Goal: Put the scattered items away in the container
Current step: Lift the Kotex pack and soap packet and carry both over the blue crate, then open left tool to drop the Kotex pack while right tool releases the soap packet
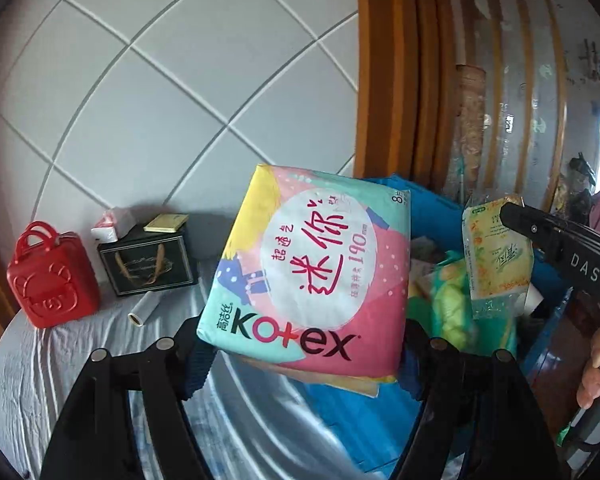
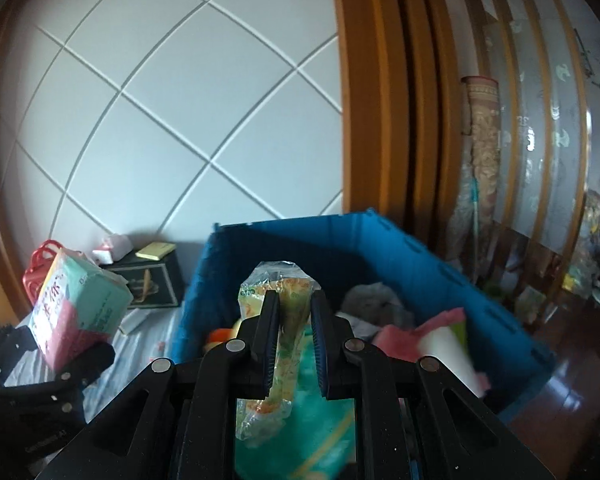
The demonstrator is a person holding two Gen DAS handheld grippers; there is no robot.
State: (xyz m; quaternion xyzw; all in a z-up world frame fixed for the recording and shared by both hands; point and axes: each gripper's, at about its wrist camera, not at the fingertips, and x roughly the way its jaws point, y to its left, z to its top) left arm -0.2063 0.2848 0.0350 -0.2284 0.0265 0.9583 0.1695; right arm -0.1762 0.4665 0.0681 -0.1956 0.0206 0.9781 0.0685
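My left gripper (image 1: 300, 344) is shut on a pink, teal and yellow Kotex pad pack (image 1: 312, 264) and holds it in the air to the left of the blue bin (image 1: 432, 204). The pack also shows in the right wrist view (image 2: 76, 312). My right gripper (image 2: 294, 340) is shut on a thin yellow-green tissue packet (image 2: 278, 284) and holds it over the open blue bin (image 2: 340, 240). That packet and the right gripper show in the left wrist view (image 1: 496, 252). The bin holds several items, among them pink and white ones (image 2: 432, 336).
On the grey cloth-covered surface (image 1: 60, 352) stand a red handled box (image 1: 52, 276), a dark gift box (image 1: 148, 260) with a yellow notepad (image 1: 166, 223) on top, and a small white roll (image 1: 144, 308). A wooden door frame (image 2: 380, 100) rises behind the bin.
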